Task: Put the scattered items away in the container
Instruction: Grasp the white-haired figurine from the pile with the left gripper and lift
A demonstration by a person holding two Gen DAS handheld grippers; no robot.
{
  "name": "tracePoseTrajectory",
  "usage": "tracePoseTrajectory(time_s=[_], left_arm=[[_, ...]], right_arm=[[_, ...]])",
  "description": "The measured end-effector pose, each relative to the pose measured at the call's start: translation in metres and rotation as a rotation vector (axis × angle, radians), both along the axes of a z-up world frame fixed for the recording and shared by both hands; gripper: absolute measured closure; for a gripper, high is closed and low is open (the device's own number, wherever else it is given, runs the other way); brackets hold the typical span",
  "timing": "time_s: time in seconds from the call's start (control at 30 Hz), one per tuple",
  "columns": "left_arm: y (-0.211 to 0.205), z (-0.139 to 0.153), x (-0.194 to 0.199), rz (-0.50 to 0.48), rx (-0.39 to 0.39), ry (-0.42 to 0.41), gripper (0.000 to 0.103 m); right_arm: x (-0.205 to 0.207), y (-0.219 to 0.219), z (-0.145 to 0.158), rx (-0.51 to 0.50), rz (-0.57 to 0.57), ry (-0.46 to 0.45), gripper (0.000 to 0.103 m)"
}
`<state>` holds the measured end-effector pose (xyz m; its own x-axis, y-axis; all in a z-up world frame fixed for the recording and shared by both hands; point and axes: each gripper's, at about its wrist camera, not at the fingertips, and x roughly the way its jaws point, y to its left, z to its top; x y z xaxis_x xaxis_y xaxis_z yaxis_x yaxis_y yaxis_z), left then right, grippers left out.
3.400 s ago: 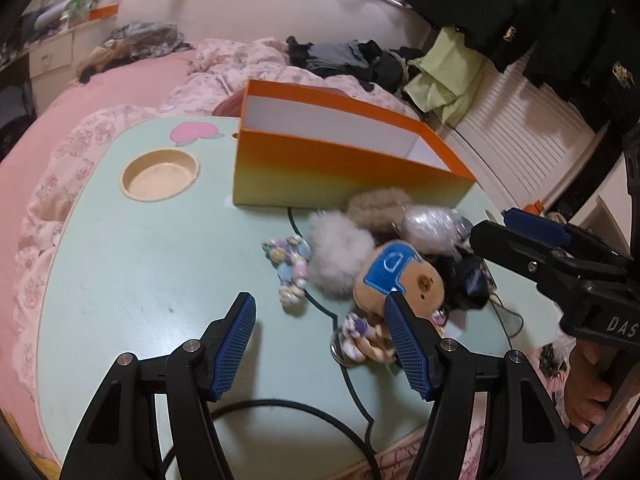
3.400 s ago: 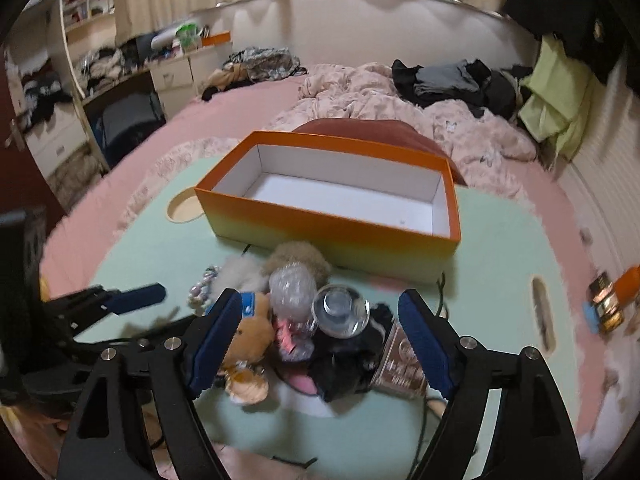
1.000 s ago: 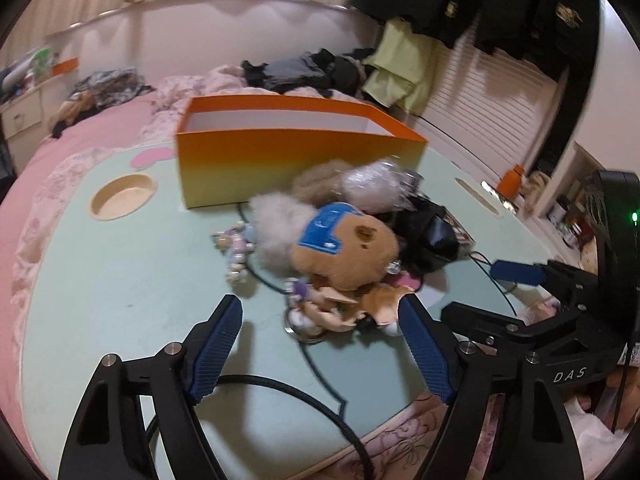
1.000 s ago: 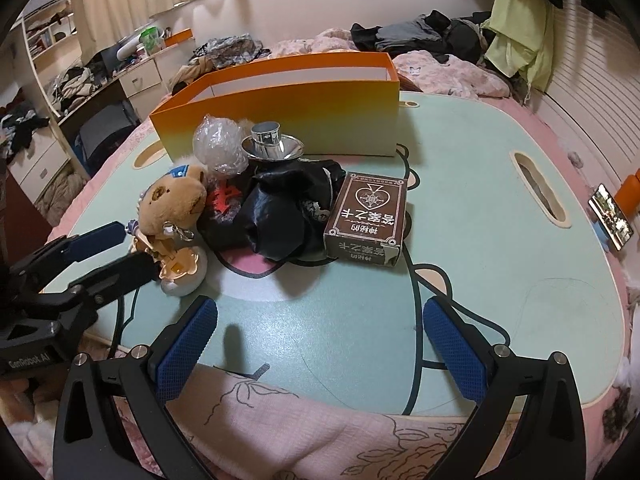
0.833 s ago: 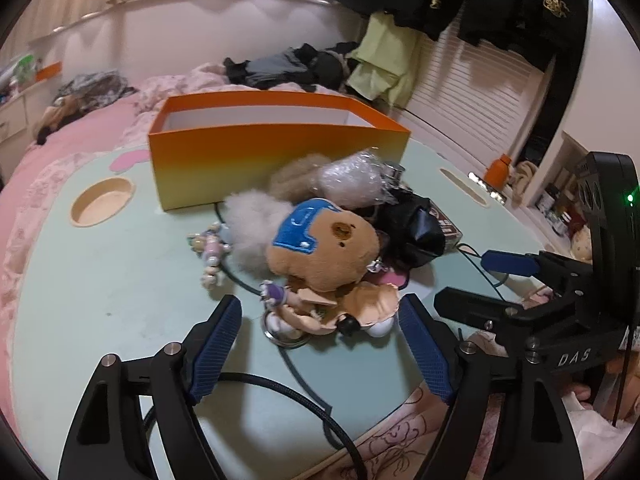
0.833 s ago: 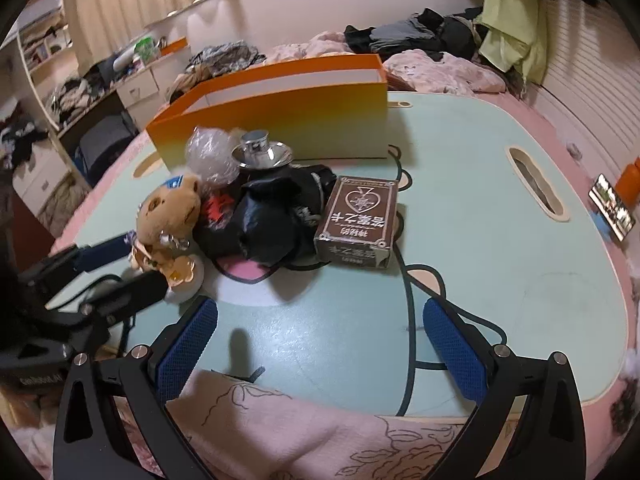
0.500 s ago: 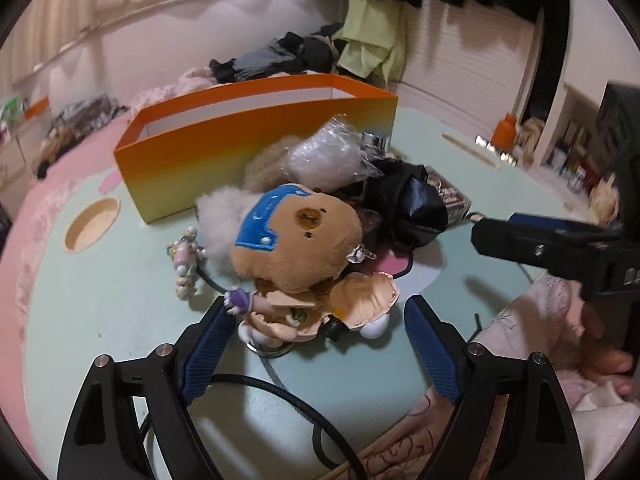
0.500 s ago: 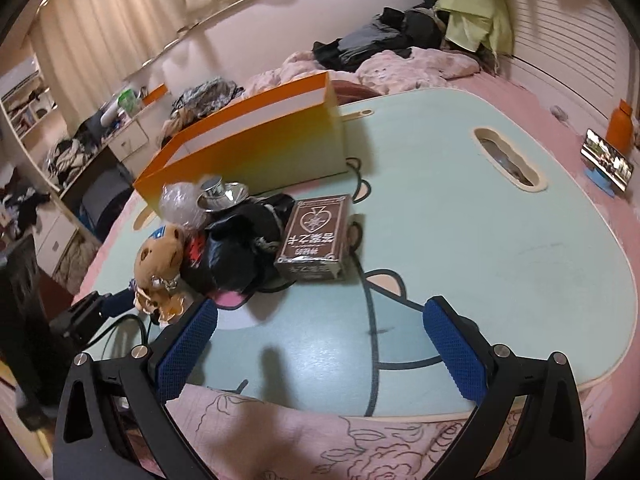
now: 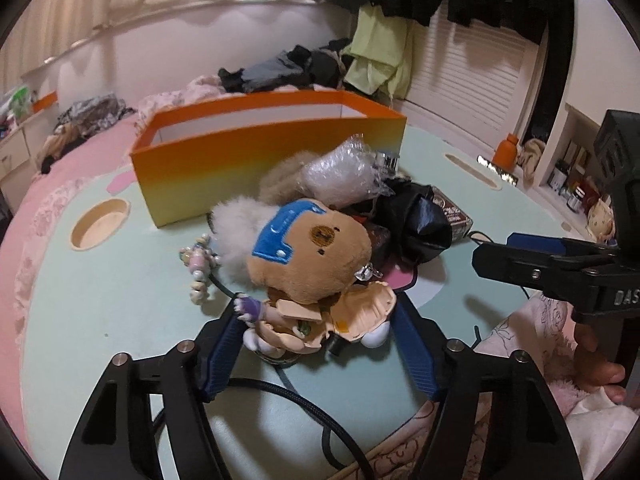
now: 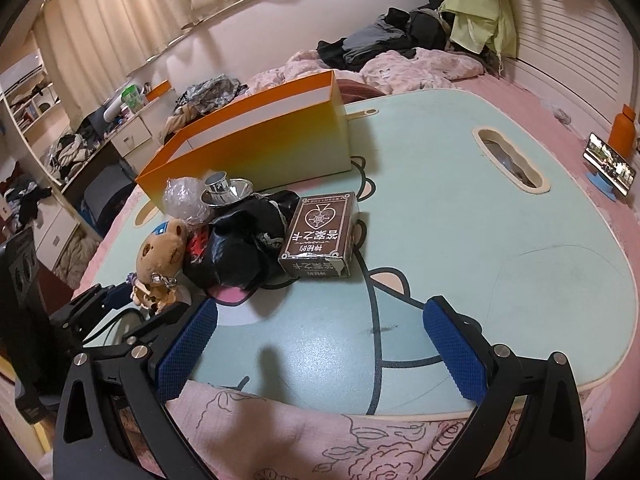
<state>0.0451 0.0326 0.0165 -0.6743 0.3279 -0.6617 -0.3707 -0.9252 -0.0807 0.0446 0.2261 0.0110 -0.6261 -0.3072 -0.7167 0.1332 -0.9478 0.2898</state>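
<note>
An orange box [image 9: 256, 152] stands open at the back of the pale green table [image 9: 100, 292]; it also shows in the right wrist view [image 10: 256, 144]. In front of it lies a heap: a brown bear plush [image 9: 308, 256] with a small figurine keychain [image 9: 320, 320], a white fluffy ball [image 9: 236, 228], a bead string [image 9: 198, 268], a crinkled plastic ball [image 9: 340, 176], a black bag [image 10: 240, 248] and a brown card box [image 10: 320, 240]. My left gripper [image 9: 320, 344] is open with its fingers on either side of the figurine. My right gripper [image 10: 316, 348] is open and empty at the table's near edge.
A black cable [image 9: 304, 404] runs across the table under the left gripper. The table has a round cup hole [image 9: 100, 224] and a slot [image 10: 512, 164]. A phone on a stand [image 10: 608, 168] and an orange bottle [image 10: 622, 136] stand to the right. A pink bed with clothes lies behind.
My left gripper has moved forward, so its open fingers now flank the figurine under the bear. My right gripper has swung right and pulled back a little.
</note>
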Motion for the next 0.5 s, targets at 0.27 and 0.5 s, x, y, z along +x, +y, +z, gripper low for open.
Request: tracePoseTrajectory(time_s=[0.27, 0.5], left_arm=[[-0.013, 0.005, 0.01, 0.018, 0.044, 0.032, 0.056], [-0.014, 0.006, 0.012, -0.015, 0.068, 0.02, 0.071]], right_arm=[[0.0, 0.0, -0.001, 0.001, 0.001, 0.001, 0.0], [0.0, 0.0, -0.001, 0.004, 0.001, 0.001, 0.0]])
